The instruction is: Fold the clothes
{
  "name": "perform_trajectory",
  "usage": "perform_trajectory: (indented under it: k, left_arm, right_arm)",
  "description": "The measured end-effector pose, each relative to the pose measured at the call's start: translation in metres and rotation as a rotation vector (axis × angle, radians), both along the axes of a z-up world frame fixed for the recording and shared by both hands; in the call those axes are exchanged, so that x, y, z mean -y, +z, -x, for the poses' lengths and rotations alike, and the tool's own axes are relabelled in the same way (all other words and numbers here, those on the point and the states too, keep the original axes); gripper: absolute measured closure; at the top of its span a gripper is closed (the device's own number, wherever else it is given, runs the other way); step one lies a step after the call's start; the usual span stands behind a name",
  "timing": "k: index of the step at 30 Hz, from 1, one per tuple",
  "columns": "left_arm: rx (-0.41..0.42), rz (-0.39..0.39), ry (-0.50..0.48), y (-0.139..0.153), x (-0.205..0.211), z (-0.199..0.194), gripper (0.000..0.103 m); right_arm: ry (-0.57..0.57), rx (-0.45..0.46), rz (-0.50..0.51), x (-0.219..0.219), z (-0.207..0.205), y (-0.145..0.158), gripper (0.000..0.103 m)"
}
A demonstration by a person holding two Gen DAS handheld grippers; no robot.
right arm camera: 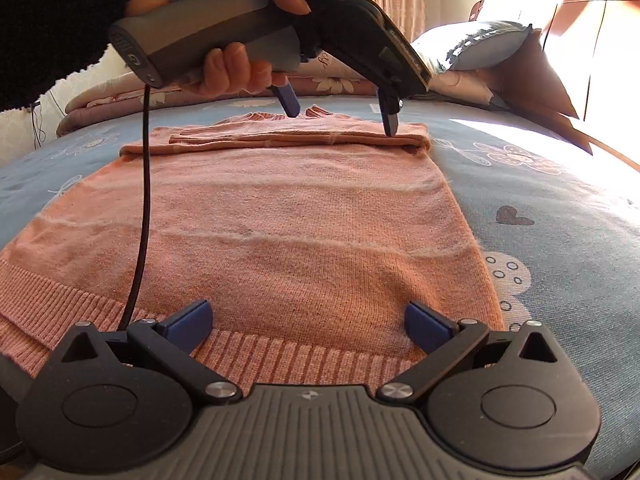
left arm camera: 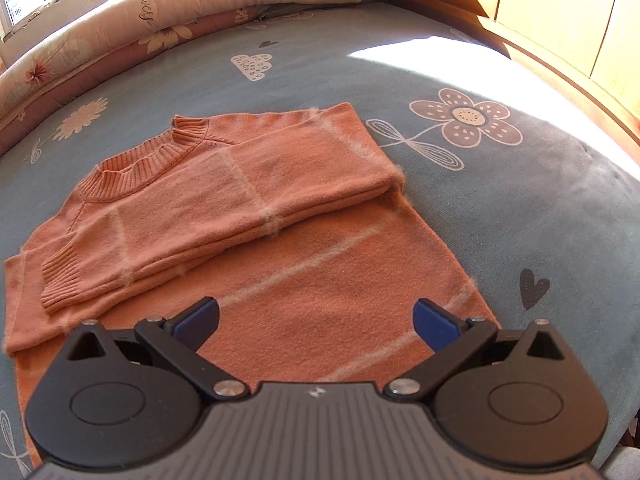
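Observation:
An orange knitted sweater [left arm camera: 304, 264] lies flat on the bed with both sleeves [left arm camera: 224, 200] folded across its chest below the ribbed collar [left arm camera: 132, 168]. My left gripper [left arm camera: 316, 322] hovers open over the sweater's body, nothing between its blue fingers. In the right wrist view the same sweater [right arm camera: 280, 232] stretches away, its ribbed hem [right arm camera: 280, 356] nearest. My right gripper [right arm camera: 308, 320] stands open just above that hem. The left gripper [right arm camera: 340, 116] shows there too, held by a hand, open above the folded sleeves.
A grey-blue bed sheet [left arm camera: 500, 208] with flower and heart prints lies under the sweater. Folded floral quilts [left arm camera: 120, 40] and a pillow [right arm camera: 472, 44] sit along the far side. A wooden headboard [left arm camera: 560, 20] runs on the right. A black cable [right arm camera: 144, 208] hangs from the left gripper.

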State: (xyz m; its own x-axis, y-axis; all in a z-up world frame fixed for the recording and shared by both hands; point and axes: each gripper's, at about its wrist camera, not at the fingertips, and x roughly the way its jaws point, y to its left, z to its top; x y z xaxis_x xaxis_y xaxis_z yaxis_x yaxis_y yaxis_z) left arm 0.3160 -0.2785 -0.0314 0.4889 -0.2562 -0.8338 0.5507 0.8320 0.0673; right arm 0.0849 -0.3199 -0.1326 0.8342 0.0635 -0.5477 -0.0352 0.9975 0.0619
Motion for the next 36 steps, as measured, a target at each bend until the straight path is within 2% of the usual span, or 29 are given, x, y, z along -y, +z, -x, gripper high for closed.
perform_trajectory:
  k: [4, 7, 11, 12, 14, 17, 22, 24, 28, 32, 36]
  left_arm:
    - [0.036, 0.03, 0.04, 0.019, -0.062, 0.028, 0.001]
    - [0.0, 0.102, 0.13, 0.018, -0.119, 0.044, 0.001]
    - [-0.035, 0.216, 0.259, 0.011, -0.176, 0.054, 0.001]
    - [-0.039, 0.243, 0.271, 0.01, -0.184, 0.055, 0.001]
    - [-0.017, 0.257, 0.288, 0.008, -0.198, 0.058, 0.001]
    - [-0.001, 0.257, 0.302, 0.002, -0.219, 0.062, 0.001]
    - [-0.092, 0.333, 0.33, -0.037, -0.252, 0.076, 0.001]
    - [-0.129, 0.351, 0.343, -0.054, -0.261, 0.083, 0.001]
    - [-0.089, 0.379, 0.315, -0.066, -0.274, 0.114, 0.001]
    - [-0.048, 0.406, 0.295, -0.063, -0.286, 0.14, 0.001]
    - [0.002, 0.44, 0.285, -0.055, -0.294, 0.153, 0.001]
  right_arm:
    - [0.002, 0.01, -0.014, 0.003, 0.002, -0.002, 0.0]
    - [0.004, 0.027, -0.037, 0.003, 0.006, -0.001, 0.0]
    - [0.09, 0.032, -0.19, 0.013, 0.011, 0.018, 0.0]
    - [0.119, 0.034, -0.235, 0.015, 0.012, 0.024, 0.0]
    - [0.166, 0.085, -0.25, 0.015, 0.022, 0.041, 0.0]
    - [0.173, 0.14, -0.134, 0.008, 0.031, 0.057, 0.0]
    - [0.208, 0.111, -0.102, 0.012, 0.017, 0.045, 0.0]
    - [0.196, 0.086, -0.126, 0.015, 0.011, 0.038, 0.0]
    - [0.131, 0.033, -0.2, 0.021, 0.001, 0.026, 0.0]
    - [0.079, -0.017, -0.203, 0.021, -0.005, 0.015, 0.0]
    - [0.083, -0.017, -0.167, 0.017, -0.002, 0.01, 0.0]
